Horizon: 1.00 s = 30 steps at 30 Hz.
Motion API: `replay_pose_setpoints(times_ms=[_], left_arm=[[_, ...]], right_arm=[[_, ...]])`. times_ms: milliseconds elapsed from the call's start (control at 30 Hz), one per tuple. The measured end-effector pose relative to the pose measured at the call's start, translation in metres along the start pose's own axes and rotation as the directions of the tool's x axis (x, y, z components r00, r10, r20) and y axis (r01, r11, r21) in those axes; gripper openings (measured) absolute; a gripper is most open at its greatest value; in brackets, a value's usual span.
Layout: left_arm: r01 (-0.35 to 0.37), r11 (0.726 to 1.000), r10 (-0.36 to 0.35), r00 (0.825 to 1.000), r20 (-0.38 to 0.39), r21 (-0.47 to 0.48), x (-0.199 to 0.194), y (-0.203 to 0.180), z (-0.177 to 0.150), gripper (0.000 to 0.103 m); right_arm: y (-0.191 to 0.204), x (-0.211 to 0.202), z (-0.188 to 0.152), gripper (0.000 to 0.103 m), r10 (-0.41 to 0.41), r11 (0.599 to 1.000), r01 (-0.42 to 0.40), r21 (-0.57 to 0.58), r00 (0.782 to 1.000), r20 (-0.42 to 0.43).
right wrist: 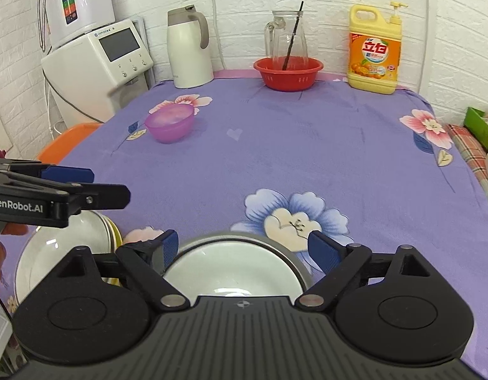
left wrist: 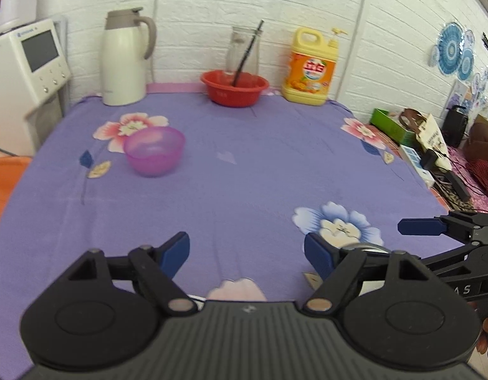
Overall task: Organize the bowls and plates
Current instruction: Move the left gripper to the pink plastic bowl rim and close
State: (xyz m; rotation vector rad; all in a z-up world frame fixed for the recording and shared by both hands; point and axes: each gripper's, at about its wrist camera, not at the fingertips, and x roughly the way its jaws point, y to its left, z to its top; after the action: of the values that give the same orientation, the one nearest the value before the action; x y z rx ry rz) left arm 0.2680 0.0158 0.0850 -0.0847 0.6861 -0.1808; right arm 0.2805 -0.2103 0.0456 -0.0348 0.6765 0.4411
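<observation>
Two handheld grippers hover over a table [right wrist: 307, 145] draped in a purple flowered cloth; the left gripper [left wrist: 247, 255] has its blue-padded jaws spread well apart with only cloth showing between them, nothing gripped; the right gripper [right wrist: 242, 251] stands wide open above a white bowl with a grey rim [right wrist: 234, 269], its pads clear of the rim on both sides and holding nothing. Just left of that bowl, in the right wrist view, lies a stack of white plates [right wrist: 63, 247] with a yellow edge showing at its right side, partly under the left gripper's arm; the bowl and the stack sit close together at the near edge of the table. A translucent purple bowl [right wrist: 170, 123] stands alone on the left half of the table, well apart from the others, upright on a pink flower print. Along the far edge, against a white brick wall, stand a cream thermos jug [right wrist: 188, 50], a red basin [right wrist: 288, 74] holding a glass pitcher [right wrist: 286, 39] with a dark stirrer in it, and a yellow detergent bottle [right wrist: 373, 50]; a white appliance [right wrist: 101, 60] stands off the table's left corner.
</observation>
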Motion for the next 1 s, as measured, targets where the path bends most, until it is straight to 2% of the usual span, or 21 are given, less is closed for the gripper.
replay_pose_setpoints(times_ms=[167,333,700,800,1000], left_arm=[[-0.04,0.999,0.041,0.999,0.011,-0.027,0.003,0.031,0.008,0.08],[-0.059,0.995,0.059,0.998,-0.003,-0.075,0.019,0.063,0.011,0.081],[-0.104,0.968,0.086,0.992,-0.088,-0.229,0.076,0.14,0.009,0.081],[-0.116,0.958,0.097,0.992,-0.083,-0.261,0.085,0.157,0.023,0.081],[-0.114,0.953,0.114,0.993,-0.017,-0.28,0.115,0.176,0.074,0.081]], right_arm=[[0.01,0.022,0.017,0.103,0.048,0.998,-0.047,0.03,0.999,-0.027],[0.026,0.048,0.032,0.103,0.057,0.998,-0.057,0.001,0.997,-0.057],[0.06,0.129,0.064,0.103,0.08,0.992,-0.093,-0.08,0.983,-0.163],[0.071,0.15,0.077,0.103,0.087,0.988,-0.108,-0.11,0.98,-0.178],[0.098,0.183,0.104,0.103,0.058,0.979,-0.085,-0.183,0.987,-0.148]])
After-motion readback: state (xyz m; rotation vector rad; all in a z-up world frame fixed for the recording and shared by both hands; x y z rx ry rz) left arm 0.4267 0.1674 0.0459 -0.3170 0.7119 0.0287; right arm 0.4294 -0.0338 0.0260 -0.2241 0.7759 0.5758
